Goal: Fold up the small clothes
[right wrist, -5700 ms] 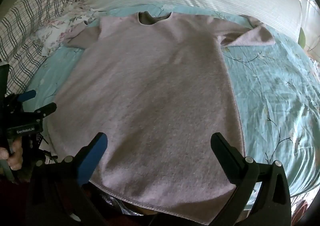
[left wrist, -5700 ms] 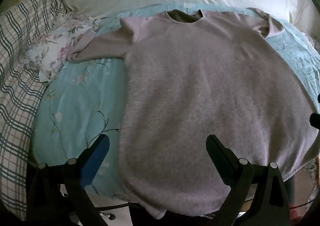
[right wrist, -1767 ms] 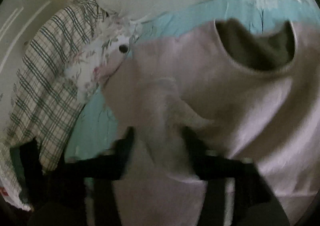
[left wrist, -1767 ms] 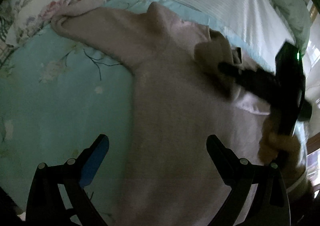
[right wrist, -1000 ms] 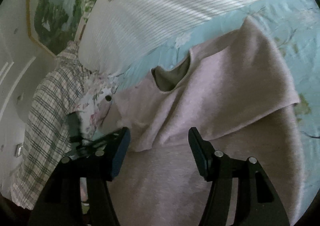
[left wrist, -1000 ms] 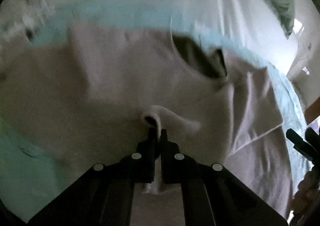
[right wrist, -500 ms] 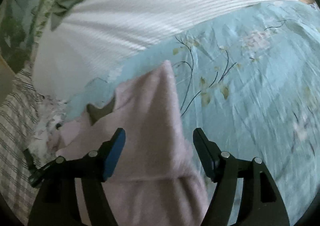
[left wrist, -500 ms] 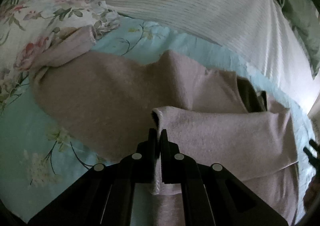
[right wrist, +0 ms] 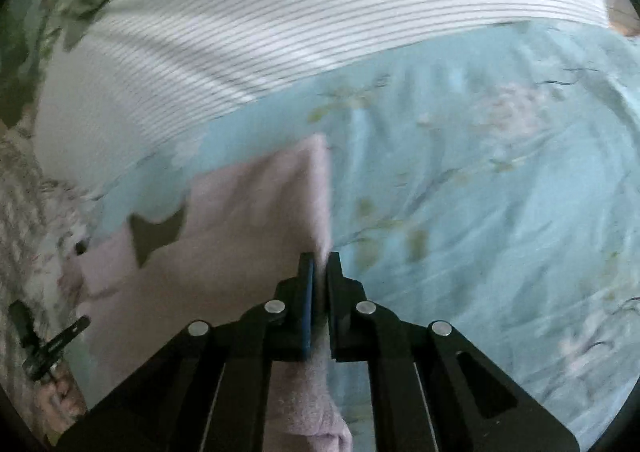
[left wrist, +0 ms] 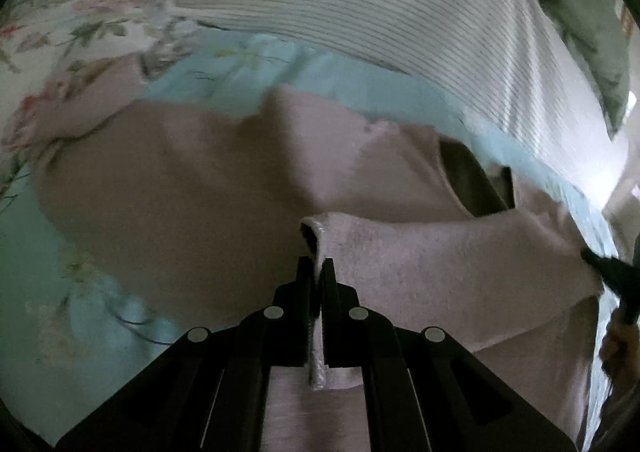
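Left wrist view, left gripper [left wrist: 318,267] clamped on pink top's [left wrist: 440,264] sleeve cuff, right gripper [right wrist: 319,262] pinching its edge

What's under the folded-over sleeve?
The sleeve, pinched by the left gripper, lies across the sweater chest. The bedsheet beneath that is covered.
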`<state>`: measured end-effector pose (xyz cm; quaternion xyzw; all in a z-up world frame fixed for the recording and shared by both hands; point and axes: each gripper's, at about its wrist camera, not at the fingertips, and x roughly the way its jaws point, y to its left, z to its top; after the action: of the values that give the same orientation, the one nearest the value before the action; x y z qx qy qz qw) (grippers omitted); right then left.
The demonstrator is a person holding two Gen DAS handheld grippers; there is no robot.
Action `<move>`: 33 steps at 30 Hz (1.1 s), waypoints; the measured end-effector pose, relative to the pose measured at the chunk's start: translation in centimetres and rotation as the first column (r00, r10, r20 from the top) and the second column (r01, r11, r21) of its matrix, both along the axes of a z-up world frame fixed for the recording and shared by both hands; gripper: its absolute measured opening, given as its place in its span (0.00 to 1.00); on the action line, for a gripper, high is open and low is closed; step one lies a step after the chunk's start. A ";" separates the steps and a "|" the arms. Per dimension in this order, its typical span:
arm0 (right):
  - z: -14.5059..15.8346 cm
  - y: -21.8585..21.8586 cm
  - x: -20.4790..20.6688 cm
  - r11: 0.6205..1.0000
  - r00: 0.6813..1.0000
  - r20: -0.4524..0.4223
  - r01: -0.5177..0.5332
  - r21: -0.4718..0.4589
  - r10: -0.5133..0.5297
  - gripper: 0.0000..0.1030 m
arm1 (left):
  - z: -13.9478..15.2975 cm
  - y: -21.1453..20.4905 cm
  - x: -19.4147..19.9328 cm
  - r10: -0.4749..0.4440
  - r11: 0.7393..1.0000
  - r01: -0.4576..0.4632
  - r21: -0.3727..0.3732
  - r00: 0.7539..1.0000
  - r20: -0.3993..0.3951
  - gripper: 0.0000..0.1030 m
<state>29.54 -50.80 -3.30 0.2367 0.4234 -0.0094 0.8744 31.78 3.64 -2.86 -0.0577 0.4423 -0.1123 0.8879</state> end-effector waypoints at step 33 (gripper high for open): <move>0.8 12.9 -9.3 0.966 0.979 0.021 -0.206 0.157 0.205 0.60 | 2.4 14.9 7.4 0.426 0.859 -0.444 0.256 0.896 0.125 0.82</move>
<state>20.28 -37.91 -2.49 0.2602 0.4430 0.1154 0.8501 39.16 18.51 -0.47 -0.0275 0.4006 0.1523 0.9031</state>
